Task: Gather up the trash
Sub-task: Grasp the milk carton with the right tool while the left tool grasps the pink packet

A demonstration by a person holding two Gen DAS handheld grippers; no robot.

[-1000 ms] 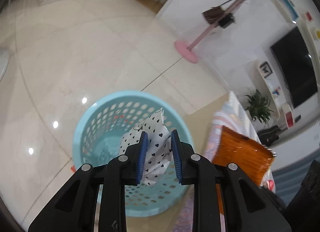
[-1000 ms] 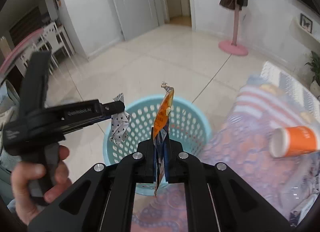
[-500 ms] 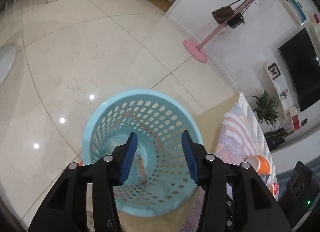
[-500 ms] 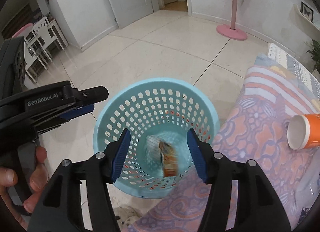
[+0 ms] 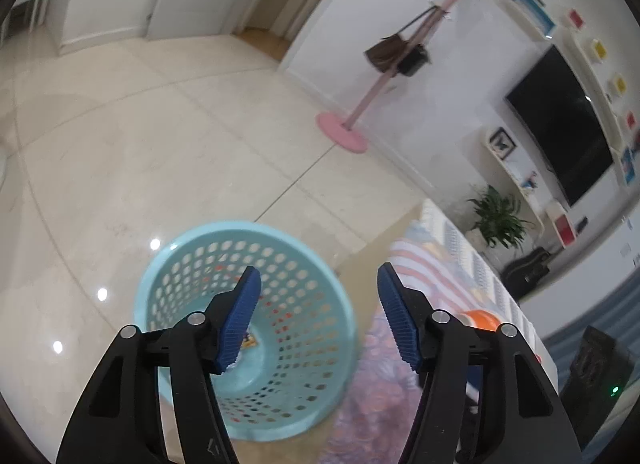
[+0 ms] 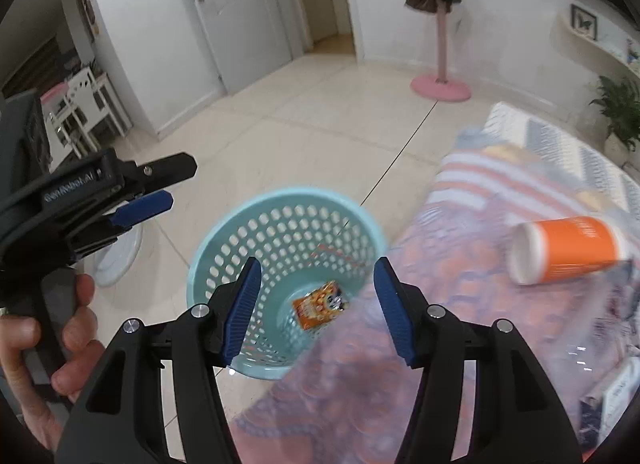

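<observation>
Right wrist view: a pale tiled floor [image 6: 280, 112] fills the room, with a patterned cloth-covered table [image 6: 460, 304] at right. A turquoise perforated basket [image 6: 224, 248] stands on the floor, just beside the table edge. An orange paper cup [image 6: 568, 248] lies on its side on the cloth, mouth toward the basket. The right gripper [image 6: 316, 304] hangs above the basket with its blue-padded jaws apart and nothing between them. The left gripper [image 6: 160, 188], held in a hand [image 6: 60, 328], reaches in from the left; its jaws have just been opening and are empty. An orange snack wrapper [image 6: 320, 304] lies on the basket floor. Left wrist view: the left gripper [image 5: 320, 316] stands wide above the same basket [image 5: 320, 296].
</observation>
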